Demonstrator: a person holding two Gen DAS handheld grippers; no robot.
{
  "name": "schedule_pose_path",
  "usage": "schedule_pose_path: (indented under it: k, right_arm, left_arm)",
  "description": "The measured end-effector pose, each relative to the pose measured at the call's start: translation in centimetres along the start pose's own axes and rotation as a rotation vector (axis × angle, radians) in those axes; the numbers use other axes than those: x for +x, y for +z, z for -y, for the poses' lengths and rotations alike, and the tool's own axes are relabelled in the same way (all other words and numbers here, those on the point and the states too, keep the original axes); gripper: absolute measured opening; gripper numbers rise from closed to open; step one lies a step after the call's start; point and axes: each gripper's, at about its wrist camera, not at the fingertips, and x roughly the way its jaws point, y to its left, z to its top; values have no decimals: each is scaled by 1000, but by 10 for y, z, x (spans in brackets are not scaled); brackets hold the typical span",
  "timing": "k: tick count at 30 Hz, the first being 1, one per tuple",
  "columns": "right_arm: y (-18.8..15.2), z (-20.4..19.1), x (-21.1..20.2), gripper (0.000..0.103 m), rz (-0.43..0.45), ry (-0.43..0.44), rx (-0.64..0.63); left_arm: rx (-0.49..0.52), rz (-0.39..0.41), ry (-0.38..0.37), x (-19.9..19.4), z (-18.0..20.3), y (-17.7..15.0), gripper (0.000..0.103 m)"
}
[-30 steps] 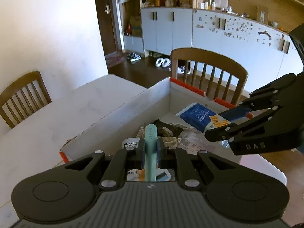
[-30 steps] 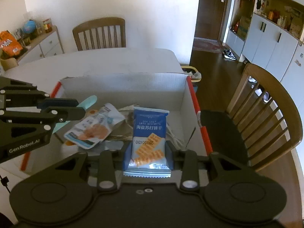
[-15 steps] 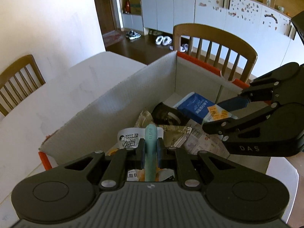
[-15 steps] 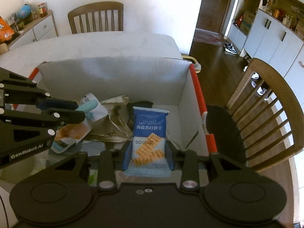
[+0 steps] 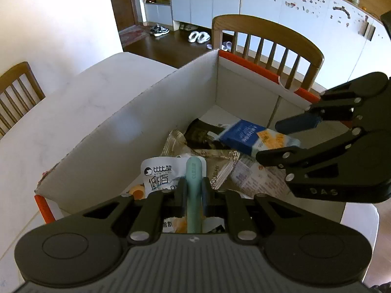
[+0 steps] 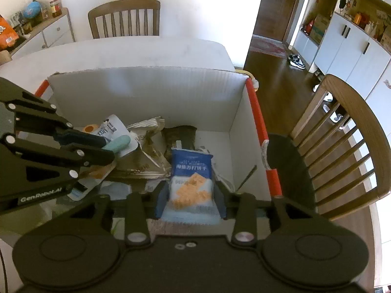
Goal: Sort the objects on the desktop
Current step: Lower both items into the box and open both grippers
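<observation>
Over the white cardboard box [image 6: 146, 83], the right gripper [image 6: 190, 195] is spreading its fingers to drop the blue cracker packet [image 6: 191, 171], while the left gripper [image 5: 193, 190] is clamping a mint-green stick [image 5: 193, 178] awaiting release.

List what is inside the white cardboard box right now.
In the white cardboard box: a blue cracker packet between the right gripper's opening fingers, a white pouch, crinkled foil wrappers, a dark packet. Anything beneath the pile is covered.
</observation>
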Motion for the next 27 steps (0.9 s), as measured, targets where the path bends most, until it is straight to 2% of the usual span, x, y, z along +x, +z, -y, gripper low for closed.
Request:
schedule_pose_path:
  k: [2,11,13,16,18,20,24,25,26,27]
  right_arm:
    - [-1,2,-4,47,10,3,0]
    - [-4,9,-26,47,47,30,15]
    - [-4,9,-31,47,55,35,22]
    - [-5,9,-38,47,65,49,30]
    - [-6,8,-43,47,73,54,30]
    - [-7,6,-47,47,81,63,32]
    - [-8,2,-57,49,106,74,31]
    - [-8,1,-59,52,112,75,32]
    - [-9,1,-62,63,120,74,31]
    - [-11,0,-66,69,132,76,31]
  left_arm:
    - [15,-1,22,-1,3,-1,11]
    - [1,30,42,-17,4,0,13]
    - [-5,38,47,-21,3,0,19]
    - [-13,53,50,-27,3,-1,33]
    - [-20,68,58,-33,3,-2,57]
    - [-30,84,56,-38,2,-4,61]
    - [-61,96,54,-48,-1,-8,61]
    - [-66,102,55,-52,-2,-10,62]
    - [-71,105,60,-54,-3,-12,65]
    - [-78,109,61,-58,-3,-13,66]
